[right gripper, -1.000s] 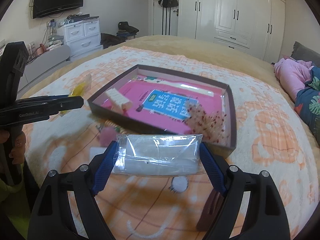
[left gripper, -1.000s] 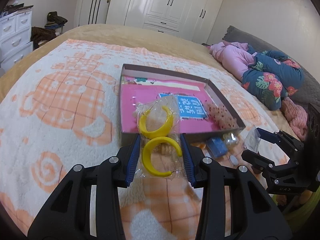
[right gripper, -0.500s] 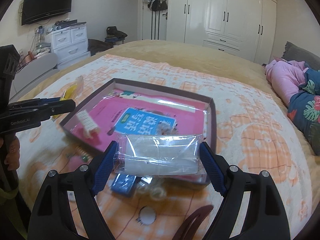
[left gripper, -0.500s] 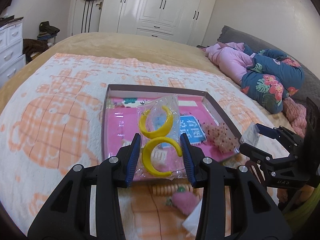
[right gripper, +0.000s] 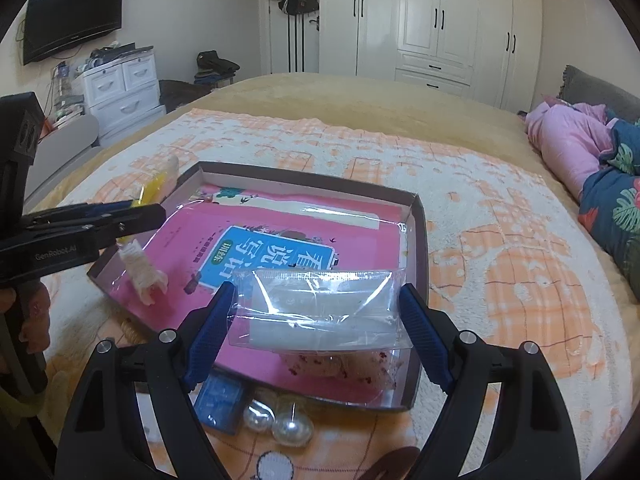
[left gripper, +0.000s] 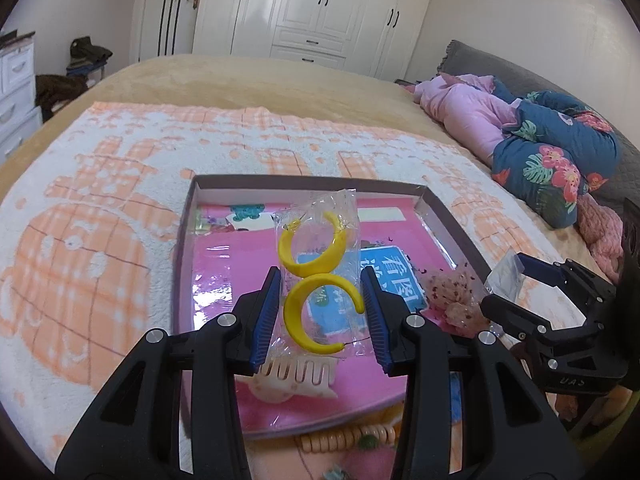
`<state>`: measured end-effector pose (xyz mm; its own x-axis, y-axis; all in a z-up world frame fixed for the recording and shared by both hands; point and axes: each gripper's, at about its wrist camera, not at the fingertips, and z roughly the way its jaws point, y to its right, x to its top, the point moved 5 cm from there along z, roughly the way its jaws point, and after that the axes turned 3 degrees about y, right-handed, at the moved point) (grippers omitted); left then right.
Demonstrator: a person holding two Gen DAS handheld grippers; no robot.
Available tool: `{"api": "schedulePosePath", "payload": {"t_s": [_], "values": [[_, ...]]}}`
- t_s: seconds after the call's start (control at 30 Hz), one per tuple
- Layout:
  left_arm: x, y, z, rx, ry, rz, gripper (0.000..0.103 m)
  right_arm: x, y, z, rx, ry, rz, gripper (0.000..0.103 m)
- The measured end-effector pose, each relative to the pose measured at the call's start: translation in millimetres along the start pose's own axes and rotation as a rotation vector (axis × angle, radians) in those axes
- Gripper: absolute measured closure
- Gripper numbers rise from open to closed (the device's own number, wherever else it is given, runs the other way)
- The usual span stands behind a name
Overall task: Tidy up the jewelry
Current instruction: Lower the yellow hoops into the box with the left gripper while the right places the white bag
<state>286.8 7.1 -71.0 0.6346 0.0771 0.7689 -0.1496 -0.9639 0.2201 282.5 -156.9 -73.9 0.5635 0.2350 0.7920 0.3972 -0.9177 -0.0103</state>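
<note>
My left gripper (left gripper: 320,312) is shut on a clear packet holding two yellow hoop earrings (left gripper: 316,276), held above the shallow brown box (left gripper: 182,264) with a pink book in it. My right gripper (right gripper: 316,320) is shut on a clear plastic packet (right gripper: 320,312) over the box's near right corner (right gripper: 418,240). A cream hair claw (left gripper: 296,376) and a pink speckled scrunchie (left gripper: 456,296) lie in the box. The right gripper also shows in the left wrist view (left gripper: 520,280), and the left gripper in the right wrist view (right gripper: 132,216).
A beaded bracelet (left gripper: 348,436) lies on the orange and white blanket (left gripper: 100,220) in front of the box. A blue item (right gripper: 220,400), two pearl balls (right gripper: 280,424) and a dark hair clip (right gripper: 392,460) lie near the front. Pink and blue bedding (left gripper: 540,136) is piled at right.
Both grippers have moved forward over the box with their packets still held. The box now fills more of both views and the hair claw sits under the left gripper.
</note>
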Motion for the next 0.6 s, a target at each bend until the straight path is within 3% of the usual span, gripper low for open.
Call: {"api": "schedulePosePath", "payload": {"t_s": [0.6], "values": [[-2, -4, 32, 0.022, -0.058, -0.025, 0.068, -19, -11, 31, 0.024, -0.089, 0.021, 0.021]]}}
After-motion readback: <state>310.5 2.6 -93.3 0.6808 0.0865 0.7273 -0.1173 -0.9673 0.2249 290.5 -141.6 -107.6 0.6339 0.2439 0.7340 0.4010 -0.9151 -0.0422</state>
